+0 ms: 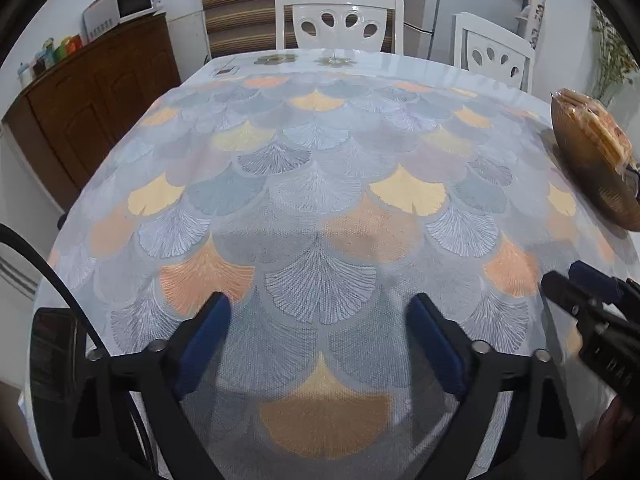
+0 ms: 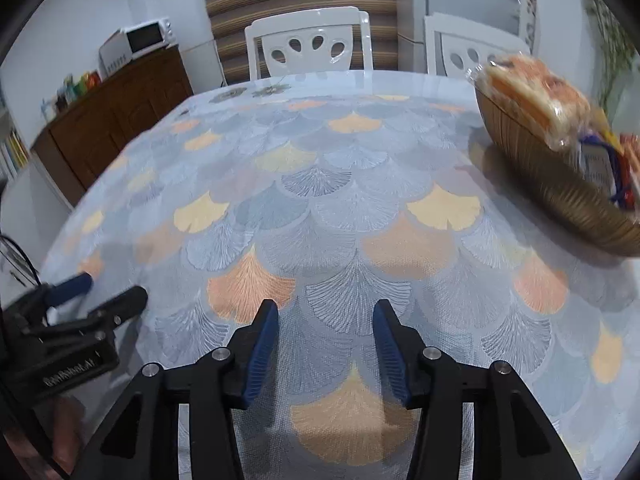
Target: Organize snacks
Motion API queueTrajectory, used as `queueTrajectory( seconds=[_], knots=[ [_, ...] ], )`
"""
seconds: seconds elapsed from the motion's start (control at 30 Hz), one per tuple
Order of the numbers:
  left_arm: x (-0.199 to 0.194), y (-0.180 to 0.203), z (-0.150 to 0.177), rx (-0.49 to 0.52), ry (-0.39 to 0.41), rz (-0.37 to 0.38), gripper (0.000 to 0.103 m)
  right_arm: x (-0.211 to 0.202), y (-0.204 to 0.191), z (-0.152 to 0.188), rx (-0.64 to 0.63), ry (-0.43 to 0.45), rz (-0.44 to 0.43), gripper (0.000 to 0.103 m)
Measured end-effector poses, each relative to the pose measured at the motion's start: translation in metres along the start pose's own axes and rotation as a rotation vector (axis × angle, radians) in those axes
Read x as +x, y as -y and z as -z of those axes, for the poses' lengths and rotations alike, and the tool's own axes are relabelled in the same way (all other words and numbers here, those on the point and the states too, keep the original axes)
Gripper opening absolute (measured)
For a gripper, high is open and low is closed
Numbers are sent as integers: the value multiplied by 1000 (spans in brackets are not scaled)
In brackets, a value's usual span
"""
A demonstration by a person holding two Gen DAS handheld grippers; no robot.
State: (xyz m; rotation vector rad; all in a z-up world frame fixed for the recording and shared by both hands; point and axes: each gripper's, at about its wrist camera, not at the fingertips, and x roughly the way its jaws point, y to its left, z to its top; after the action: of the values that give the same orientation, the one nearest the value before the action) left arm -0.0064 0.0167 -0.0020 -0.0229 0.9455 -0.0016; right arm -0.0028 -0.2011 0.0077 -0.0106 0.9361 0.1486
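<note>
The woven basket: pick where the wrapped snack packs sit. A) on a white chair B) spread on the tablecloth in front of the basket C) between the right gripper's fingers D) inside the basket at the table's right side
D: the right wrist view shows the wrapped snack packs piled in the woven basket, while the tablecloth lies bare and the right gripper stands open with nothing between its fingers.

Both wrist cameras tilt down, close over tablecloth point(image 1: 320, 184); shared: chair point(image 2: 308, 40), basket point(image 2: 560, 184).

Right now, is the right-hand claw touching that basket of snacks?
Apart. In the right wrist view, bare tablecloth lies between the right gripper and the basket.
</note>
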Motion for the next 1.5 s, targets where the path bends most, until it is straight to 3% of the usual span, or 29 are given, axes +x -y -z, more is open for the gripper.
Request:
queueTrajectory(
  seconds=[0.47, 0.53, 0.57, 0.6, 1.5],
  knots=[
    [4, 3, -1, 16, -14, 11, 102, -1, 0, 2, 3, 12, 6, 50],
    [4, 3, -1, 15, -14, 11, 102, -1, 0, 2, -1, 11, 11, 60],
    [4, 3, -1, 15, -14, 11, 102, -1, -1, 2, -2, 13, 19, 73],
    [4, 3, -1, 15, -14, 11, 102, -2, -1, 1, -2, 19, 21, 79],
    [5, 3, 0, 16, -15, 11, 103, 4, 1, 2, 0, -9, 45, 83]
  ],
)
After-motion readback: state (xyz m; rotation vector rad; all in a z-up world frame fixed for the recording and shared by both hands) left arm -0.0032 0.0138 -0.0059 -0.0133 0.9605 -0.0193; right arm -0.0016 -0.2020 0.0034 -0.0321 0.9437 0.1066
